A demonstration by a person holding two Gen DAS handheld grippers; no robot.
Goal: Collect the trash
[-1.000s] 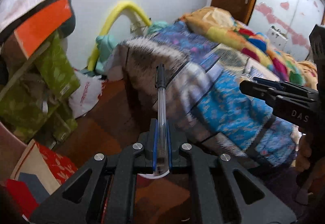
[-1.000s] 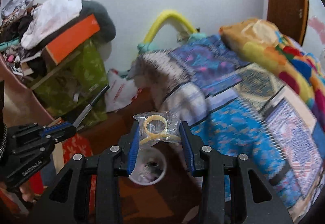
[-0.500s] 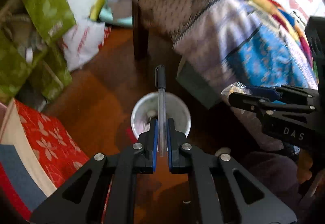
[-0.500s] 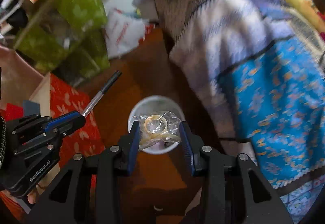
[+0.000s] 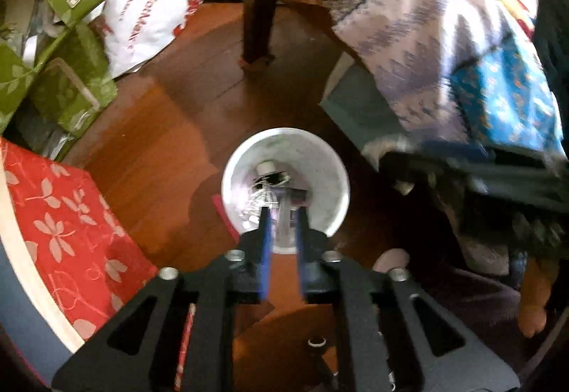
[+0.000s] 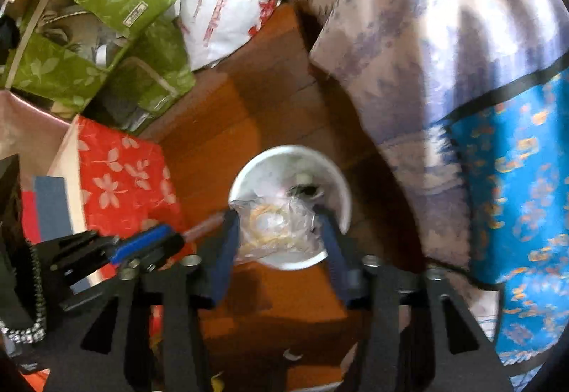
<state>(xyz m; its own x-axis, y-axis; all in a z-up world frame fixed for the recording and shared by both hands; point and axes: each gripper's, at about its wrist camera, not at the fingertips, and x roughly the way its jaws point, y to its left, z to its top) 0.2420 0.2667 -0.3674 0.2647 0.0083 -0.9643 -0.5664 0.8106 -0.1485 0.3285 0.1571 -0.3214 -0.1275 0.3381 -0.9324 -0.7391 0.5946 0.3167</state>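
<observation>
A white trash cup (image 5: pixel 322 162) stands on the wooden floor with several scraps inside; it also shows in the right wrist view (image 6: pixel 320 161). My left gripper (image 5: pixel 283 214) is over the cup's near rim, its jaws slightly parted, with a blurred clear pen (image 5: pixel 284 221) between them, pointing down into the cup. In the right wrist view the left gripper (image 6: pixel 170 239) sits at the left with the pen (image 6: pixel 204 226) sticking out. My right gripper (image 6: pixel 277 218) is shut on a clear plastic bag with a yellow ring (image 6: pixel 272 223), held over the cup.
A bed with a patterned blanket (image 5: pixel 444 36) and a dark wooden leg (image 5: pixel 258 1) is at the right. Green bags (image 5: pixel 64 47), a white shopping bag (image 5: pixel 142 22) and a red flowered box (image 5: pixel 67 221) crowd the left. A small ring (image 5: pixel 316 342) lies on the floor.
Both grippers tilted down and closed in over the cup. The pen in the left gripper has slid down, its tip now inside the cup, and the jaws look a little wider.
</observation>
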